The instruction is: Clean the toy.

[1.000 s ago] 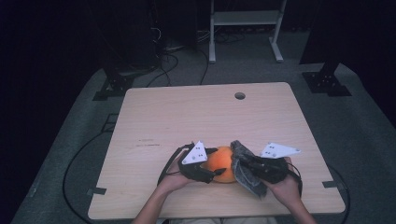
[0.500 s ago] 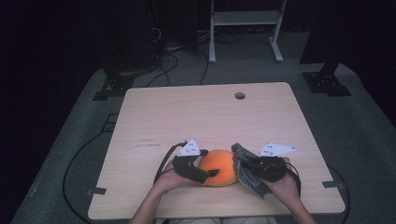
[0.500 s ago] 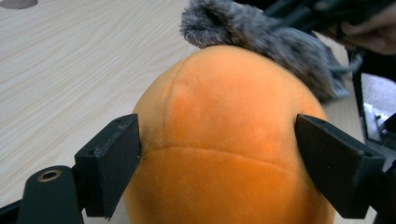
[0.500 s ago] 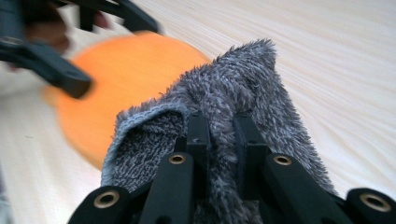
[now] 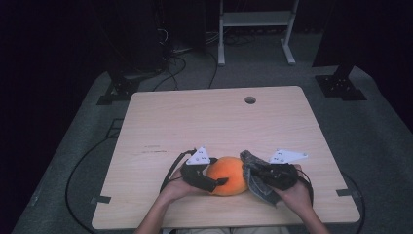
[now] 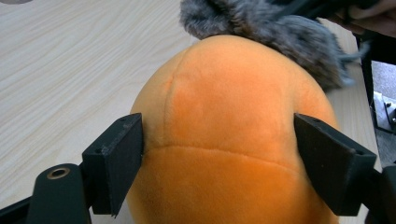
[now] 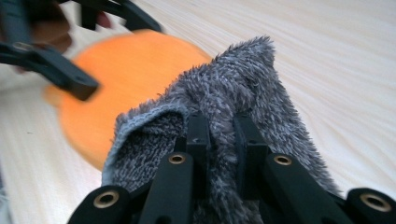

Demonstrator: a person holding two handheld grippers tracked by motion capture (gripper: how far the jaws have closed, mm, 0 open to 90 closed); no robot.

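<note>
So the round orange plush ball (image 5: 227,175) was sitting near the front edge of the light wooden table (image 5: 214,122), right between the person's two hands. The left gripper (image 5: 216,181) had its black jaws spread wide around the ball, one on each side; in the left gripper view the ball (image 6: 233,135) bulged up between them, the left jaw right against the fabric and the right one touching or just about, hard to call. The right gripper (image 5: 253,173) was pinching a fluffy grey terry cloth (image 5: 258,183), jaws squeezed nearly together with a fold of the pile caught between them, which was super clear in the right gripper view (image 7: 219,140). The cloth (image 7: 233,107) was bunched up and pressed against the right side of the ball (image 7: 126,79), draping down toward the tabletop. From the left gripper view the grey cloth (image 6: 266,28) sat on the far upper side of the ball, touching it. Both hands rested low on the table, cables trailing back off the front edge. A small round hole (image 5: 250,100) sat in the table near its far edge, well apart from all this.
</note>
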